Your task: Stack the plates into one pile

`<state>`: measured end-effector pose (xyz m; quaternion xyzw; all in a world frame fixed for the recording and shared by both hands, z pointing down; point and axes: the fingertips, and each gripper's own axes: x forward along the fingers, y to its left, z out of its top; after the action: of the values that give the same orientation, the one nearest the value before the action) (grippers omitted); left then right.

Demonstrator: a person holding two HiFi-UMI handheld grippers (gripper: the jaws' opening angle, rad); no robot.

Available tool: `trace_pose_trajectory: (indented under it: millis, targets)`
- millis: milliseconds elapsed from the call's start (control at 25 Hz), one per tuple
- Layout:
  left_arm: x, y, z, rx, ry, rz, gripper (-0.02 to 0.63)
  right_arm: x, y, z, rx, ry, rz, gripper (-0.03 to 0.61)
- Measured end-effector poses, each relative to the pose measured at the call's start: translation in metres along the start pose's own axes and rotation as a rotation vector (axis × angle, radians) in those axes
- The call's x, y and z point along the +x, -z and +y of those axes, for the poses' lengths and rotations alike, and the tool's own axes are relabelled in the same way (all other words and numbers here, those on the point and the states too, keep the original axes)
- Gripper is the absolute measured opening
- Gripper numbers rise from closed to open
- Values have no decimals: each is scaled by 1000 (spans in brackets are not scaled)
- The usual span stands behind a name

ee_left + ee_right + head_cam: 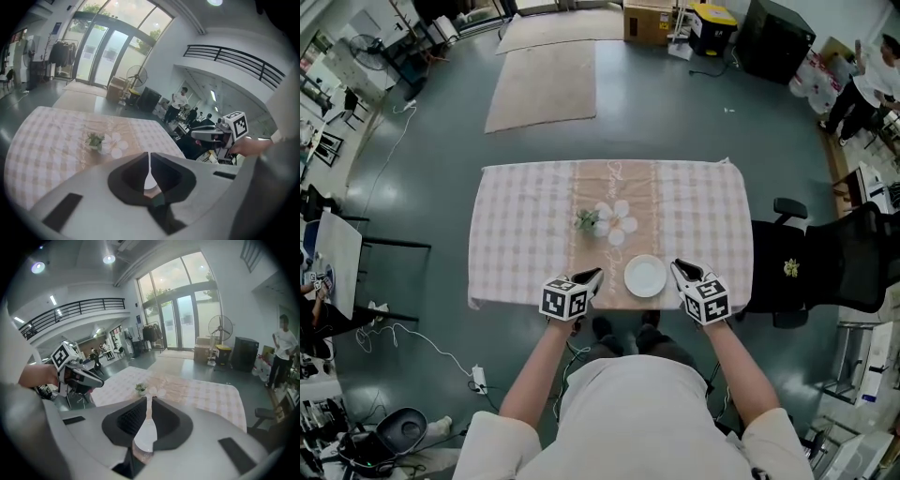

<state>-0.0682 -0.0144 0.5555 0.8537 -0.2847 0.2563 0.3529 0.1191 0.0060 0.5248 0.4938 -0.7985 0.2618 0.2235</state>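
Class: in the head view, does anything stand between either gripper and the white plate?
Nothing visible does. The white plate lies on the tablecloth between the left gripper and right gripper; the flower ornament sits farther back.

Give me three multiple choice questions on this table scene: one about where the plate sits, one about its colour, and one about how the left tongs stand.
1. Where is the plate?
A) far left corner
B) near edge of the table, between the left tongs and the right tongs
C) far right corner

2. What colour is the plate?
A) white
B) green
C) black

3. How do the left tongs stand?
A) wide open
B) shut on the plate
C) shut and empty

Key:
1 B, the head view shows it between the two.
2 A, it is plain white.
3 C, the left gripper view shows the jaws together with nothing held.
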Motion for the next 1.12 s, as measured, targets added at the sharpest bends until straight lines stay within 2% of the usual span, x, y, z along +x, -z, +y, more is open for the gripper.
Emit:
trace_pose_trajectory:
  millis: [160, 320, 480, 760, 960, 1120]
  targets:
    - [-28, -39, -14, 87, 19, -104, 17, -24, -31, 6, -7, 29, -70, 52]
    - [-54, -80, -42, 214, 41, -239, 12, -51, -64, 12, -43, 48, -160, 44]
    - [-82, -106, -66, 291, 34, -323, 9, -83, -91, 19, -91, 70, -244, 40]
    - [-126, -142, -81, 365, 7, -474, 8, -128, -128, 22, -132, 119, -387, 38]
    - [-147, -160, -85, 367, 11, -560, 8, -144, -144, 11, -183, 178, -433, 38]
    - [-148, -165, -83, 375, 0, -583, 8, -149, -148, 6, -185, 184, -453, 38]
